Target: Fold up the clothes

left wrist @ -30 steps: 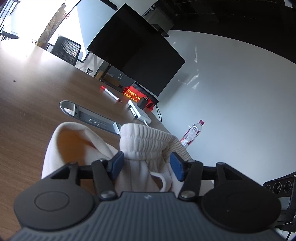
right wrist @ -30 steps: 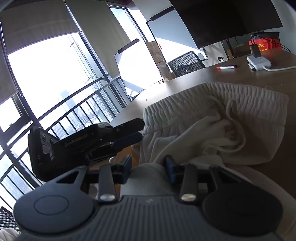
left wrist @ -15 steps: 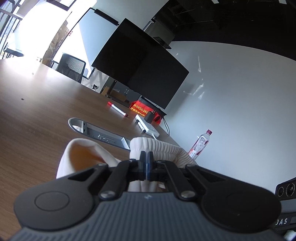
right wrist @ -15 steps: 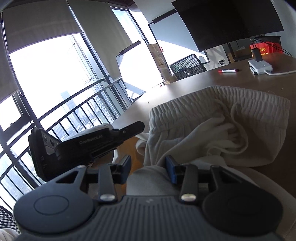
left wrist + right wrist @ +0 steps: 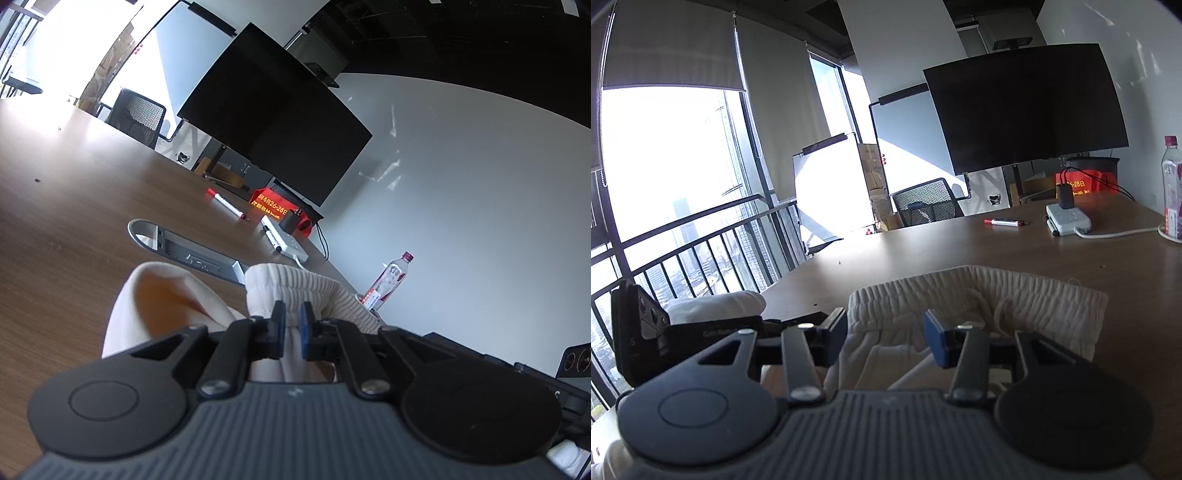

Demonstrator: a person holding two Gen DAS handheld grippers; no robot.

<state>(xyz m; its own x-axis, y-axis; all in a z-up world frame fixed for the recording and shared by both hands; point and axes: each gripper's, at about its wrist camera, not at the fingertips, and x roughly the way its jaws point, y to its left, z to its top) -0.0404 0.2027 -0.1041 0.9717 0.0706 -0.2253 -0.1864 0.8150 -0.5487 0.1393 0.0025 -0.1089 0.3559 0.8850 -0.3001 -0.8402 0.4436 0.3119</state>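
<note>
On the wooden table [image 5: 960,251], cream trousers [image 5: 997,291], left tongs [image 5: 291,325] reopening around waistband after clamping shut, right tongs [image 5: 886,332] widening, raised.

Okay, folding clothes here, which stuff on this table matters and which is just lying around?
Part of the job: cream sweatpants; left gripper, jaws opening with cloth between; right gripper, jaws opening.

Just lying about: red marker; power strip; water bottle; grey metal bracket.

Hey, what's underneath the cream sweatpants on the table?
The cream ribbed-waist sweatpants lie on the brown wooden table. Whatever else sits beneath them is covered by the fabric.
</note>
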